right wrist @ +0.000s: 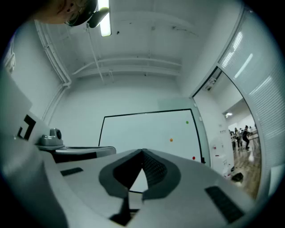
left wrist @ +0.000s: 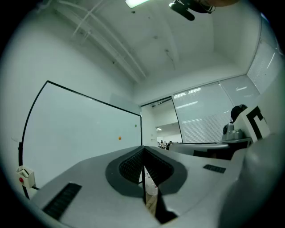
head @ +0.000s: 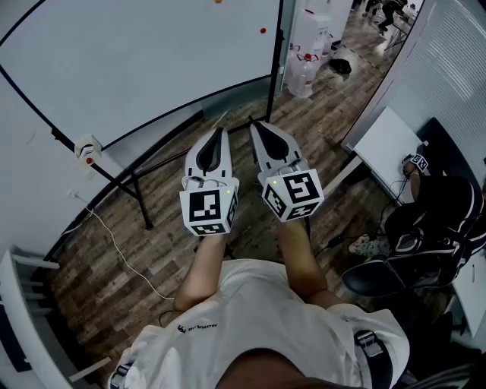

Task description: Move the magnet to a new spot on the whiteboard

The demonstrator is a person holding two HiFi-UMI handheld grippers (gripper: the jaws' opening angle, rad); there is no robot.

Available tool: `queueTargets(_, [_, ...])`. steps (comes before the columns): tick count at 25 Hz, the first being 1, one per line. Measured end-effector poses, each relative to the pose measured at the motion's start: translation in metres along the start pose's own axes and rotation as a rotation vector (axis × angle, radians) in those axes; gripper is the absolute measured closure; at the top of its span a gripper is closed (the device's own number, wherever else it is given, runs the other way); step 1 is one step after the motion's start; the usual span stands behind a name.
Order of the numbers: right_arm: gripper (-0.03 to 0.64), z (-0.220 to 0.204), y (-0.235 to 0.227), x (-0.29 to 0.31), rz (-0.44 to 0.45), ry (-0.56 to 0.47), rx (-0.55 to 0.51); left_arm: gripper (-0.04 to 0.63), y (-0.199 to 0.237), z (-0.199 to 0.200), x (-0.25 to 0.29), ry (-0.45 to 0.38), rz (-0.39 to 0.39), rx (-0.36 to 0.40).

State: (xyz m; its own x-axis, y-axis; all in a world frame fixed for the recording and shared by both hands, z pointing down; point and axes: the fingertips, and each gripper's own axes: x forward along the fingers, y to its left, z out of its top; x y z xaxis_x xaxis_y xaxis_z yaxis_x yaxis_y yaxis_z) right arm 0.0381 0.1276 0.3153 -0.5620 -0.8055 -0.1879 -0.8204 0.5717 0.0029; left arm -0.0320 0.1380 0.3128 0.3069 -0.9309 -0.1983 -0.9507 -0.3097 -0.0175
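Observation:
The whiteboard [head: 144,61] stands ahead of me on a black frame, and it also fills the middle of the right gripper view [right wrist: 147,129] and the left of the left gripper view [left wrist: 80,129]. Three small round magnets sit on it: red [head: 263,31] [right wrist: 193,157], orange [head: 219,1] [right wrist: 171,140] [left wrist: 119,138] and green [right wrist: 187,122] [left wrist: 136,126]. My left gripper [head: 222,131] [left wrist: 143,149] and right gripper [head: 254,121] [right wrist: 143,152] are held side by side, well short of the board. Both are shut and hold nothing.
The board's black stand legs [head: 140,201] spread over the wood floor. A small white box with a red button [head: 87,148] hangs at the board's lower left. A white cable [head: 114,243] trails on the floor. A white display stand [head: 307,53], a table [head: 383,144] and a seated person [head: 440,220] are at the right.

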Motion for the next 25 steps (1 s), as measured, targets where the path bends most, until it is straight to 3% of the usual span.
queueTargets(14, [0.603,-0.003,-0.010,-0.018,0.024,0.005,0.010,0.592,-0.024,-0.004,-0.001,0.012,0.005,0.013])
queueTargets(25, [0.603,0.001,-0.033,-0.043,0.062,-0.002,0.017,0.592,-0.057,-0.006,-0.002,0.015,0.059,0.041])
